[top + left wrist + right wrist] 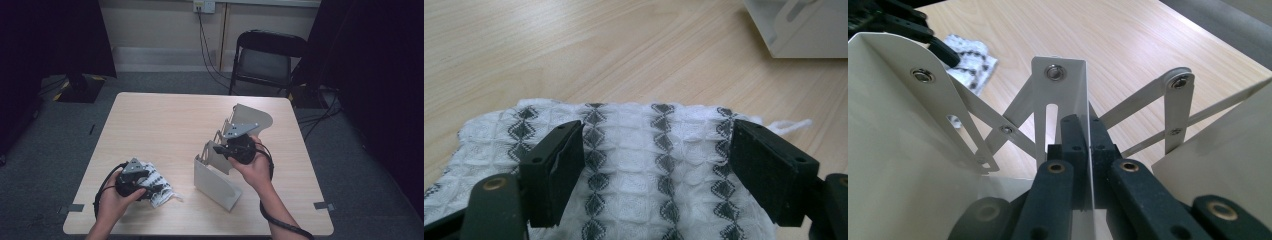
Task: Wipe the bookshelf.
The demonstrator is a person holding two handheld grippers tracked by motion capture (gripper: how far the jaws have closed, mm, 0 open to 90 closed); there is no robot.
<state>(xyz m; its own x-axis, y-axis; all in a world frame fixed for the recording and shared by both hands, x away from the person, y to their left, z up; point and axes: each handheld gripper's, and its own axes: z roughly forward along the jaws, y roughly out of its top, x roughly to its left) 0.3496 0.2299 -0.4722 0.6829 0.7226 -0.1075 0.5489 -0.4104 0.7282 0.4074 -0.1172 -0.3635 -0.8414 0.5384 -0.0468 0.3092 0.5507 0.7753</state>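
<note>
A white cloth (162, 192) with black diamond stripes lies near the table's front left. My left gripper (156, 189) rests over it. In the left gripper view the jaws (659, 132) stand wide apart with the cloth (634, 150) spread between and under them, and I see no pinch. A white metal folding rack (215, 182) with scissor links stands right of centre. My right gripper (222, 149) reaches into it from above. In the right gripper view that gripper (1087, 125) is shut on the thin edge of the rack's middle plate (1058, 90).
The light wooden table (165, 120) has bare surface at its back left. A black folding chair (267, 55) stands behind the table, with cables hanging from a wall socket (204, 6). Dark curtains flank both sides.
</note>
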